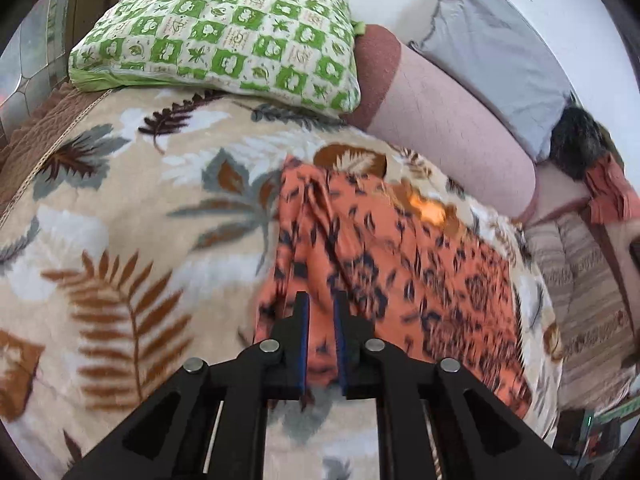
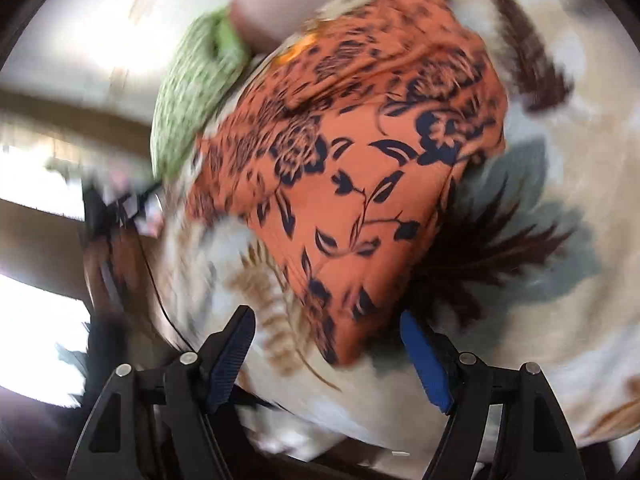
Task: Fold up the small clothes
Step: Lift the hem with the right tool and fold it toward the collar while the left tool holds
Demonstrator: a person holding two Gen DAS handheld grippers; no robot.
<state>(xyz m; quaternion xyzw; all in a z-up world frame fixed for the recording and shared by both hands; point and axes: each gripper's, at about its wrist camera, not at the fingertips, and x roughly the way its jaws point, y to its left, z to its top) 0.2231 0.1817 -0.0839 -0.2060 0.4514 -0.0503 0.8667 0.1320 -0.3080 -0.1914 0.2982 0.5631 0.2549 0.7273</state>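
An orange garment with a dark navy flower print lies on a beige leaf-print blanket. My left gripper is shut on its near edge, orange cloth filling the narrow gap between the blue pads, and folds run from there up the garment. In the right wrist view the garment lies spread on the blanket, blurred. My right gripper stands wide open, and the garment's near corner points into the gap without touching either finger.
A green-and-white checked pillow lies at the far end of the bed, beside a pink bolster and a grey pillow. A dark furry thing and a reddish cloth sit at the right. The bed's edge falls away at the left.
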